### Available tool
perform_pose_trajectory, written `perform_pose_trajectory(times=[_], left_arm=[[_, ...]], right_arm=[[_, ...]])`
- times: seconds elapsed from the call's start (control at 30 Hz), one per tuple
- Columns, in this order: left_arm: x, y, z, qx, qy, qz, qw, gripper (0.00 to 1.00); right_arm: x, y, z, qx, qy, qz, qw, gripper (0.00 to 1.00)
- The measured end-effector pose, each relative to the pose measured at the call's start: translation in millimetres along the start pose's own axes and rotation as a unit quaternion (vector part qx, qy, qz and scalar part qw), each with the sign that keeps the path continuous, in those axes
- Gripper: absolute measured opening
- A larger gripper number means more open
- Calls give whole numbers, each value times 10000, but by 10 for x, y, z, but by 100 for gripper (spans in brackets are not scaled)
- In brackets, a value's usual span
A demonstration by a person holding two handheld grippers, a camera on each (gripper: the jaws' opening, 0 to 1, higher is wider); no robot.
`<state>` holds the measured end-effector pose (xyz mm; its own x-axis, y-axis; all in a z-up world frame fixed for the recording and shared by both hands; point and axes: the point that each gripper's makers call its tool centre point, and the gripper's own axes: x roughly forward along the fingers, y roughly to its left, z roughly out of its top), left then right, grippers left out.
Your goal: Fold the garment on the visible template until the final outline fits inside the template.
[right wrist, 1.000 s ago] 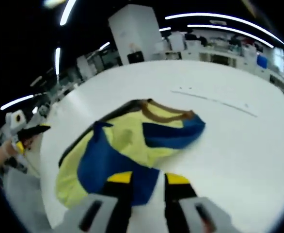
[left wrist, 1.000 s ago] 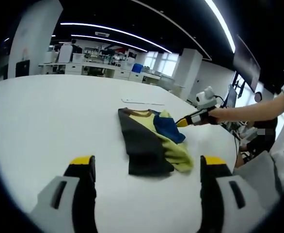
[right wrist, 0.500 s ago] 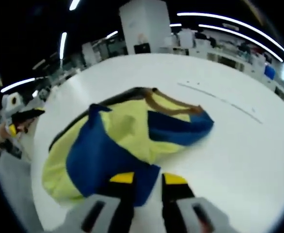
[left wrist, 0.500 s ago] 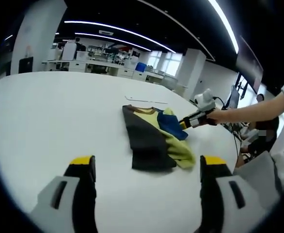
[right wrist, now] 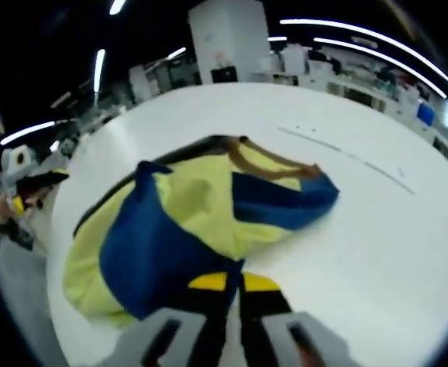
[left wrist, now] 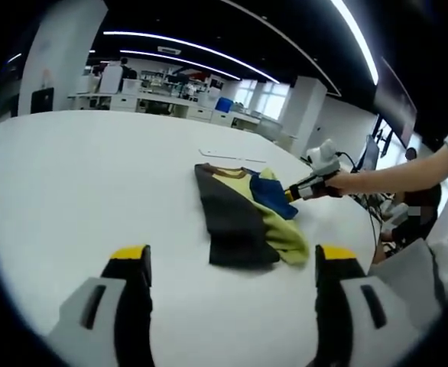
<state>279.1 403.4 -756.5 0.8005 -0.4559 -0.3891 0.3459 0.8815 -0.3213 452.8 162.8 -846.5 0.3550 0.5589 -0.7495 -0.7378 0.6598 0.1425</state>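
The garment [left wrist: 243, 222] lies folded on the white table [left wrist: 94, 176], showing a dark grey panel, yellow-green cloth and a blue part. My left gripper [left wrist: 230, 258] hangs open, well short of the garment's near edge and holding nothing. From the right, a person's hand brings my right gripper [left wrist: 293, 193] to the blue part. In the right gripper view, the right gripper [right wrist: 234, 281] is shut on the edge of the blue flap [right wrist: 163, 245], and the garment's brown collar [right wrist: 262, 170] lies beyond. A thin template line [right wrist: 346, 157] is marked on the table behind it.
The table's rounded edge [left wrist: 354, 229] runs close to the garment on the person's side. Desks and shelves [left wrist: 163, 103] stand far behind. A person's arm [left wrist: 392, 177] reaches in from the right. The left gripper [right wrist: 17, 202] sits small at the far left edge.
The right jaws have closed together on the blue flap's edge. The left gripper stays open and nearly still. The garment has barely shifted.
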Motion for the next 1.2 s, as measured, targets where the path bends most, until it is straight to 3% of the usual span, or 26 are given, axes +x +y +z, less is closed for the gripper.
perform_pose_trajectory(times=[0.07, 0.5, 0.53, 1.1, 1.2], left_arm=[[8, -4, -5, -7, -6, -7, 10000, 85], [46, -43, -25, -28, -10, -37, 10000, 85], [53, -49, -26, -19, -4, -35, 10000, 85], [182, -138, 10, 53, 10, -204, 9998, 85], [219, -197, 3, 62, 24, -256, 9997, 85]], right_arm=[[10, -38, -2, 336, -46, 79, 9994, 0], [-270, -133, 66, 426, -358, -85, 9984, 0], [-296, -233, 33, 538, -421, -133, 9976, 0], [-869, -617, -234, 1020, -753, -574, 9903, 0], [-1009, -842, -346, 1087, -727, -728, 9887, 0]])
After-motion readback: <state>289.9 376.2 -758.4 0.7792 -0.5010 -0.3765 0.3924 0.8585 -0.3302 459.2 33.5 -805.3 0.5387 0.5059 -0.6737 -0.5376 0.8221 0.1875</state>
